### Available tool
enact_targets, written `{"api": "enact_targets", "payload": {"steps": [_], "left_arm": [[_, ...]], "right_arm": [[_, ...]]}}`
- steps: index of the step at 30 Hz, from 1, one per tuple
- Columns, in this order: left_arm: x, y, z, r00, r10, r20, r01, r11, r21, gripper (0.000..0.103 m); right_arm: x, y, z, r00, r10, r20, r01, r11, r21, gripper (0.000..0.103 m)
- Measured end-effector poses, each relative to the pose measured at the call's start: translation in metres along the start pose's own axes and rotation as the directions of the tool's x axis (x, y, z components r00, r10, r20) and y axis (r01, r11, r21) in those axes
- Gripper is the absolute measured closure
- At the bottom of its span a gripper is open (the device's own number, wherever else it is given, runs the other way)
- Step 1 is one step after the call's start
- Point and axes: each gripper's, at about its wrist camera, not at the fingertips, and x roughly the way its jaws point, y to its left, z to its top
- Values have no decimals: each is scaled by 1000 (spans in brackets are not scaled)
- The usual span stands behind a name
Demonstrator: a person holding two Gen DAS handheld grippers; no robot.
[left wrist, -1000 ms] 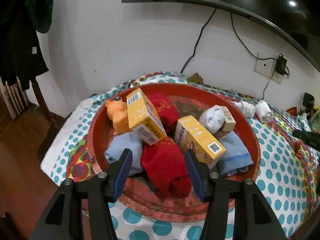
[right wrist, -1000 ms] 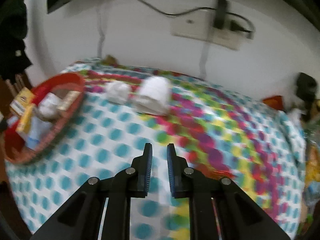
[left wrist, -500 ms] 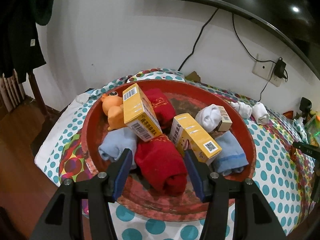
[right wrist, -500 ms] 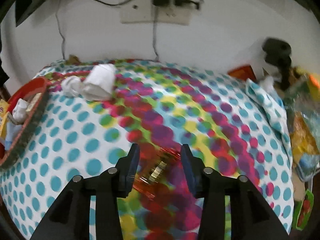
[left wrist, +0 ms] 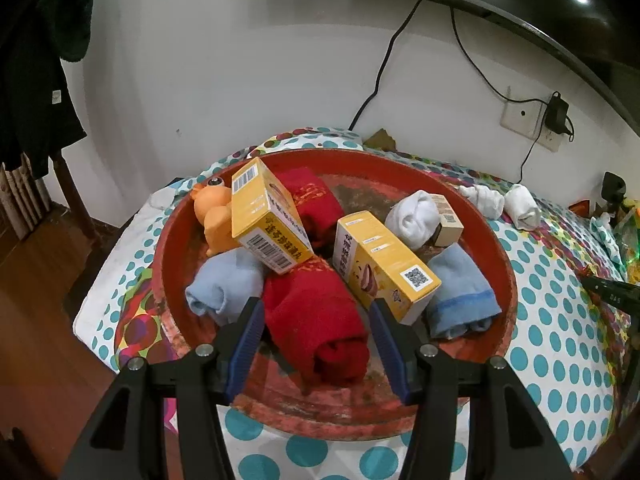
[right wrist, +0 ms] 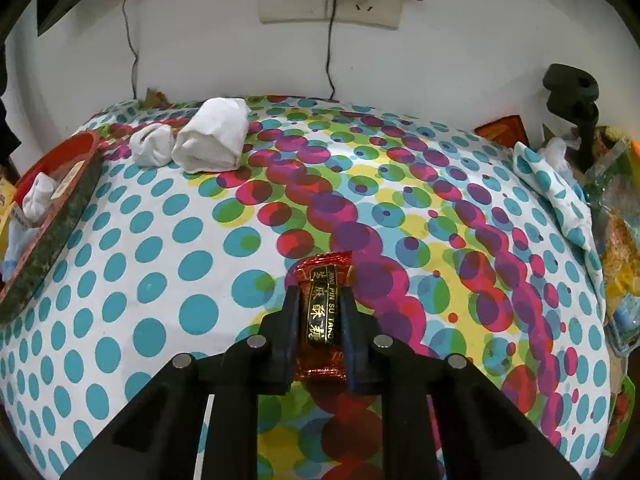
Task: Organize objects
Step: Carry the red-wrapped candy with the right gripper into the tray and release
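Right tongs (right wrist: pixel 320 300), jaws just closing, are gripping a red candy wrapper (right wrist: pixel 323 304) on the dotted bedspread (right wrist: pixel 160 280); left tongs (left wrist: pixel 316 312) are hovering open at the red tray's (left wrist: pixel 508 264) 6 o'clock.

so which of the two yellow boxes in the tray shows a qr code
The right yellow box, lying beside the light blue towel; its end face shows a QR code. The left yellow box, by the orange toy, shows only barcodes.

The left gripper (left wrist: pixel 316 320) hangs angled downward with its jaws spread apart — the blue pads clamp nothing. The right gripper (right wrist: pixel 319 312) also tilts down; its jaws have just been closing and now pinch a red candy wrapper (right wrist: pixel 322 304) between them.
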Motion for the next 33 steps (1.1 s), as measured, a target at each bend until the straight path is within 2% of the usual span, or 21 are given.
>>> {"api": "enact_targets", "payload": {"steps": [5, 9, 16, 22, 28, 33], "left_arm": [[-2, 3, 1, 1000, -2, 12, 2, 1000, -18, 47], [-2, 3, 2, 1000, 1, 11, -1, 1000, -18, 47], [-3, 3, 1, 1000, 10, 16, -10, 1000, -6, 47], [-3, 10, 2, 1000, 24, 18, -24, 999, -30, 47], [-2, 18, 4, 1000, 25, 17, -24, 998, -61, 47], [-1, 19, 4, 1000, 17, 11, -16, 998, -68, 47]], "right_arm": [[-6, 4, 4, 1000, 13, 16, -13, 1000, 12, 86], [-19, 29, 18, 997, 57, 42, -56, 998, -33, 86], [-42, 113, 43, 977, 204, 61, -192, 967, -168, 86], [-51, 195, 55, 948, 318, 30, -296, 910, -290, 86], [-44, 251, 61, 925, 380, -22, -364, 865, -344, 86], [-28, 275, 62, 923, 381, -52, -373, 857, -355, 86]]}}
